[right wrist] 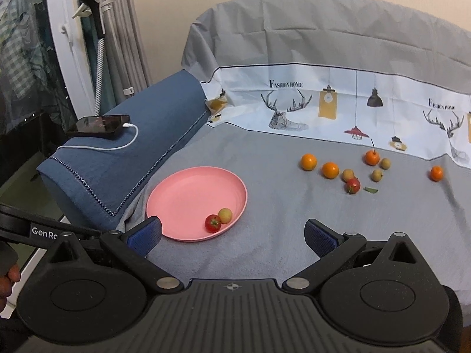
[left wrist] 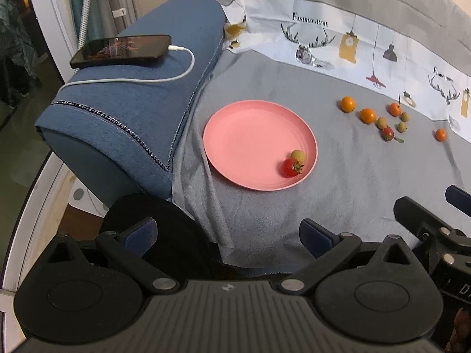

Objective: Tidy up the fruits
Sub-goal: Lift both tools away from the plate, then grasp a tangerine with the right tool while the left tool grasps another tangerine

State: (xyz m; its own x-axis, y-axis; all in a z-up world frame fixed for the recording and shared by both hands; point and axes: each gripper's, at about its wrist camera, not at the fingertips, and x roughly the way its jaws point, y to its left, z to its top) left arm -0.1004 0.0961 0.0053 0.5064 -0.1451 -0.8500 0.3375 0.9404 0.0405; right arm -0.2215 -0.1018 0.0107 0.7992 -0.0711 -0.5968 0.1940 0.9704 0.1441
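Grey sofa cover (right wrist: 279,220) carries a pink plate (right wrist: 188,194) left of centre; left gripper (left wrist: 228,234) and right gripper (right wrist: 232,234) both spread, holding nothing.

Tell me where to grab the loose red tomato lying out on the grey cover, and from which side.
Grip the red tomato across its round middle, coming down from above. A yellowish fruit touches its far-left side and a loose leaf lies to its right, so I would place the right gripper fingers front and back, where the cover looks bare.
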